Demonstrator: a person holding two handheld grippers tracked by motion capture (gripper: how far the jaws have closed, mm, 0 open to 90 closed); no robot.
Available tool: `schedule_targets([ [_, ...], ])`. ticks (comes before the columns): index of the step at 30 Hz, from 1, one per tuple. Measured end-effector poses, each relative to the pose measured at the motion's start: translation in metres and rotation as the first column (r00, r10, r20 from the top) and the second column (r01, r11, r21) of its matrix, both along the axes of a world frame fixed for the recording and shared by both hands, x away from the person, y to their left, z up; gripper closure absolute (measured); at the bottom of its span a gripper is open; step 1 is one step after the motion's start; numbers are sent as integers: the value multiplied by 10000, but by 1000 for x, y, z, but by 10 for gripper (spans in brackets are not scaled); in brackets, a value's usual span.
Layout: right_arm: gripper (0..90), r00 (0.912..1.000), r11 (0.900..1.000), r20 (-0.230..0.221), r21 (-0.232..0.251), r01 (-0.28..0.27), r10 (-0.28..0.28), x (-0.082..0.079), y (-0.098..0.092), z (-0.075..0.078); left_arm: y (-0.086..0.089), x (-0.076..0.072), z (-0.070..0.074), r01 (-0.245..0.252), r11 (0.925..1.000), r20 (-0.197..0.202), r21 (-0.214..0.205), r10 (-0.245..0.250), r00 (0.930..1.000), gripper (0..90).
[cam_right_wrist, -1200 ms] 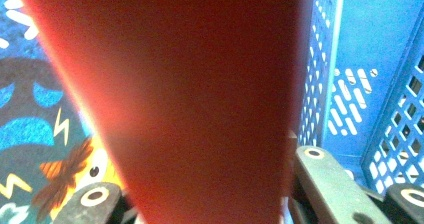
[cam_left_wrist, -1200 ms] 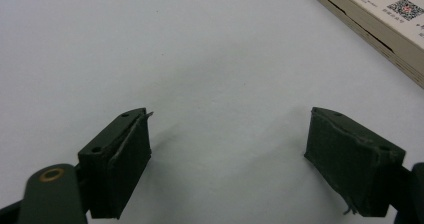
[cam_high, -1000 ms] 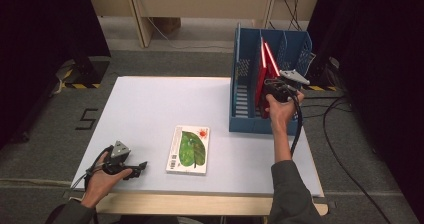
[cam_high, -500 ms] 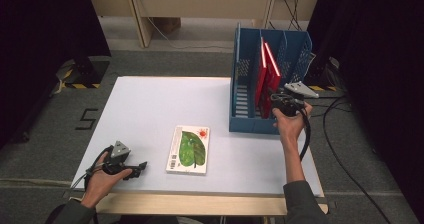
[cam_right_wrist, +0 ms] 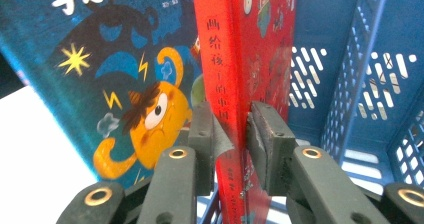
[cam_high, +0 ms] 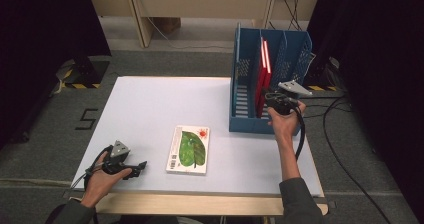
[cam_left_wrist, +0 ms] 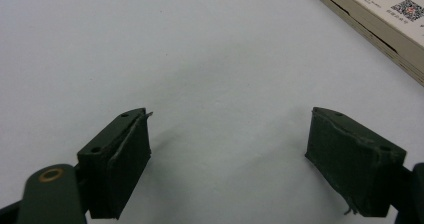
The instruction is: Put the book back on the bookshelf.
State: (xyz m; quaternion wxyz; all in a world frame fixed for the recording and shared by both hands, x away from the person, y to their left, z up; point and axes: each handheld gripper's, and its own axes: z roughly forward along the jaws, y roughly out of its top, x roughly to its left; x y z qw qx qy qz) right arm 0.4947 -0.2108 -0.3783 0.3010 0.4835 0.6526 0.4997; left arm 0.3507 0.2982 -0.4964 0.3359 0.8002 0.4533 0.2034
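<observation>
Red book upright in blue file rack at far right of white surface, spine pinched between jaws of right gripper, which have just been closing on it. Beside it in right gripper view, blue-covered book with orange cartoon figure. Left gripper low over near left of surface, jaws wide, nothing between. Green-covered book flat near the middle, just beside left gripper.
</observation>
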Motion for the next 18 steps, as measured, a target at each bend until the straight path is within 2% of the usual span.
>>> schedule_targets([
  [4, 722, 10000, 10000, -22, 79, -4, 4, 6, -1, -1, 0, 0, 0, 17, 10000, 1, 7, -17, 10000, 167],
  [8, 735, 9997, 9998, -201, 85, -159, 160, 3, -3, -2, 1, 0, 1, 13, 10000, 6, -5, -13, 10000, 167],
  [12, 758, 9991, 9994, -297, -98, -318, 315, 0, -7, -7, 0, 0, 0, 15, 10000, -15, 16, -15, 10000, 167],
  [18, 764, 9987, 9989, -334, -274, -386, 376, 3, -6, -6, 0, 1, 0, 5, 10000, -30, 14, -5, 10000, 166],
])
